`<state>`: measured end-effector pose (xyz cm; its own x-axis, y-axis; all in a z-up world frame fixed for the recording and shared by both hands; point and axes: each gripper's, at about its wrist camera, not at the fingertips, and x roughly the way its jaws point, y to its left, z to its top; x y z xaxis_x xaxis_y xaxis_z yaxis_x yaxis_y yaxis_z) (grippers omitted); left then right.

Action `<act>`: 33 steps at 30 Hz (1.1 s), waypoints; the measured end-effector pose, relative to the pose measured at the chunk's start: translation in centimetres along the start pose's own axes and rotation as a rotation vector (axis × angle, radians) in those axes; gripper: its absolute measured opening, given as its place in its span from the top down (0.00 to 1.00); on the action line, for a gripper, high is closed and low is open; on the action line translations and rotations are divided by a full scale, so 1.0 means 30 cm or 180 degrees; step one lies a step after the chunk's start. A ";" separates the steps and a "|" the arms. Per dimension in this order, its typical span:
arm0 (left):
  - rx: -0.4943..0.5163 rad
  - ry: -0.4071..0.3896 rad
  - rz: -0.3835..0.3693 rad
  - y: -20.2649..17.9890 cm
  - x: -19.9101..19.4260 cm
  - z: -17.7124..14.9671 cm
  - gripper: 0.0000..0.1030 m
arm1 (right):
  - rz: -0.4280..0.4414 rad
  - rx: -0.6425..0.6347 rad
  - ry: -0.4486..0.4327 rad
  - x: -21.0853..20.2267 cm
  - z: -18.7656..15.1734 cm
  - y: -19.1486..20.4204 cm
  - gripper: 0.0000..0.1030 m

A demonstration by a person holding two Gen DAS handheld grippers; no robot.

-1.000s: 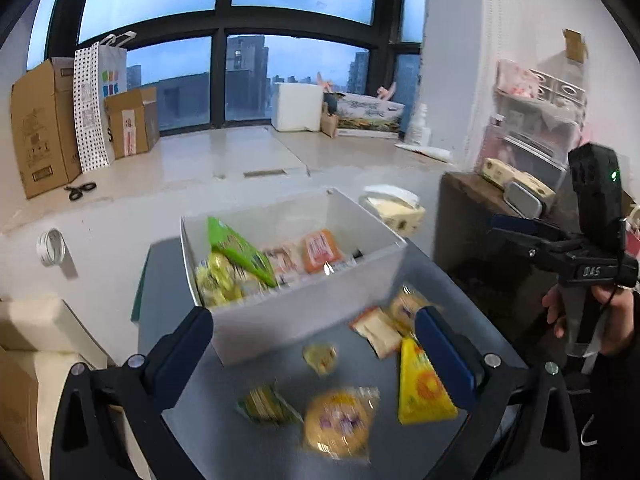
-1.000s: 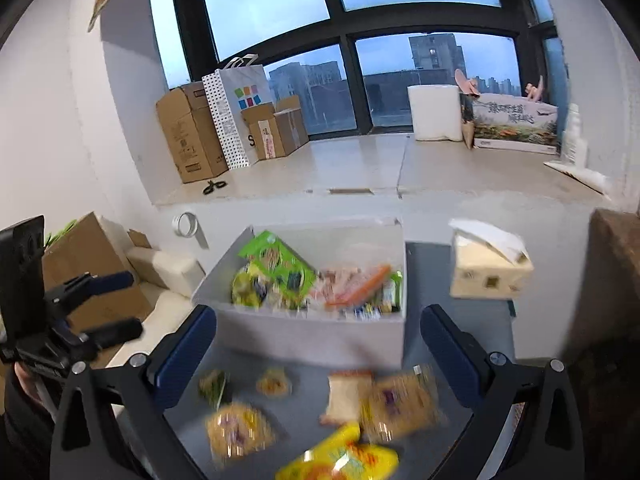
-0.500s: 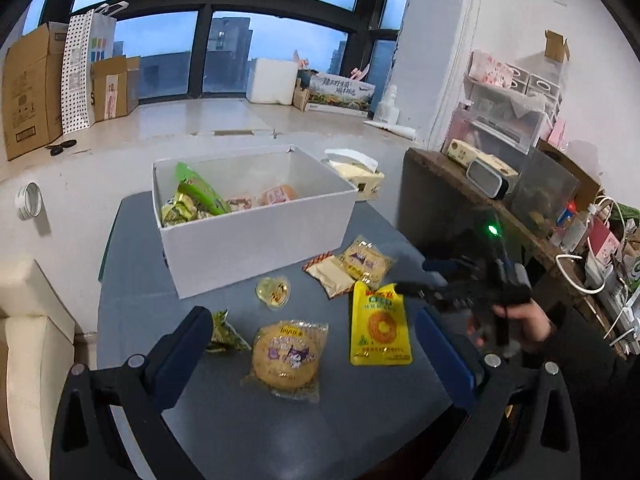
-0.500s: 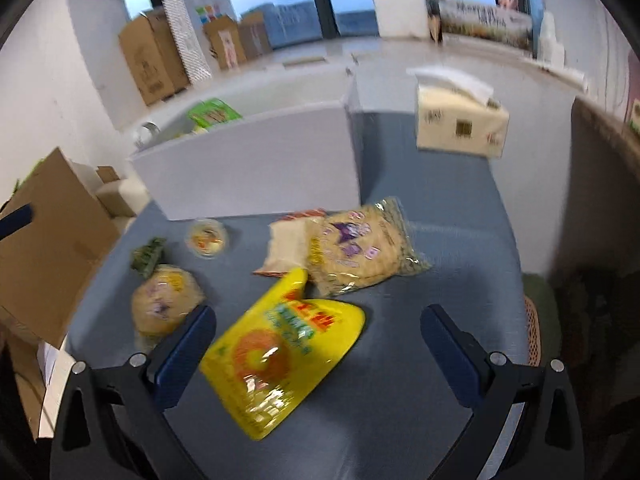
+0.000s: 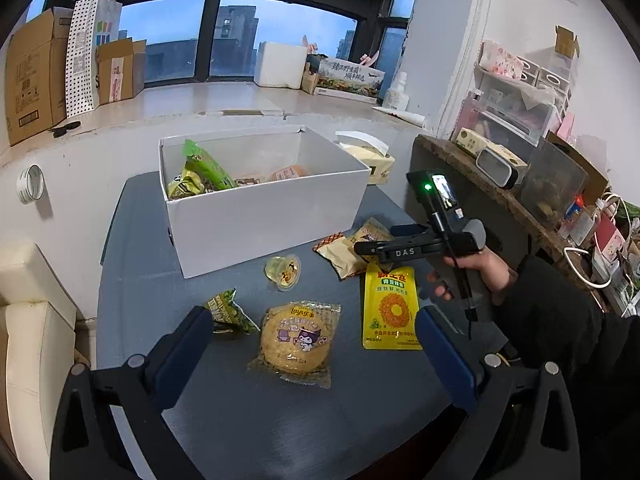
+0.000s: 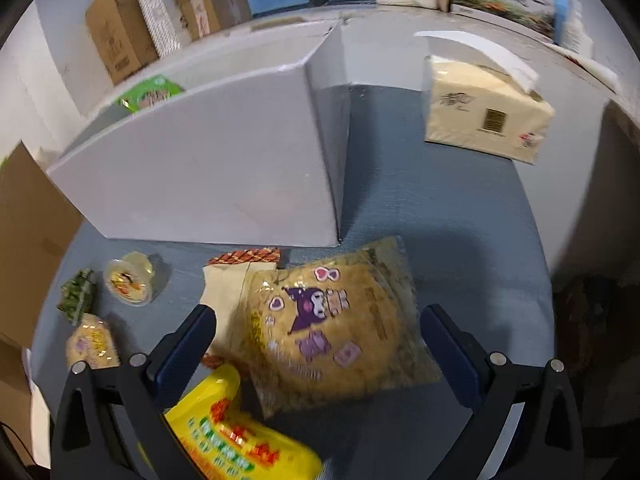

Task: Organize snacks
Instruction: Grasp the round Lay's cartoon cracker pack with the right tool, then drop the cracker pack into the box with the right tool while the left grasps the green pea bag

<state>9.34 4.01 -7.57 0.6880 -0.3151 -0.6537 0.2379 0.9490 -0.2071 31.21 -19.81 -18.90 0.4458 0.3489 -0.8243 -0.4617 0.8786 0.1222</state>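
Right gripper [image 6: 316,344] spread wide over clear crinkly pastry bag [image 6: 336,320].
Light, soft, slippery film; grip bag at sealed edge. Left gripper [image 5: 312,344] also wide apart.

Snack packets [image 5: 297,338] on table [image 5: 248,420] before box [image 5: 256,216]; tissue pack [image 6: 486,120] behind.

The box [image 5: 264,216] is plain white on a grey-blue table [image 5: 248,412]. One packet [image 5: 391,307] is yellow with an orange ring — another, clear wrapper [image 6: 332,324], shows purple cartoon figures over tan. The tissue pack [image 6: 486,120] is cream.
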 end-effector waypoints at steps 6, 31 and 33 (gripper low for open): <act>-0.0021 0.0043 0.0020 0.017 0.019 -0.003 0.00 | -0.0038 -0.0038 0.0084 0.036 0.007 -0.005 0.00; -0.0153 0.0428 0.0388 0.166 0.244 -0.007 0.00 | 0.0151 0.0095 -0.0366 -0.242 -0.062 0.010 0.22; -0.0211 0.0534 0.0486 0.190 0.315 -0.006 0.00 | 0.0166 0.0020 -0.0441 -0.295 -0.083 0.056 0.22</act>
<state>17.08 6.44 -15.06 0.5876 -0.1666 -0.7918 0.0904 0.9860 -0.1404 24.58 -22.22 -12.78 0.5230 0.4355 -0.7326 -0.4824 0.8599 0.1669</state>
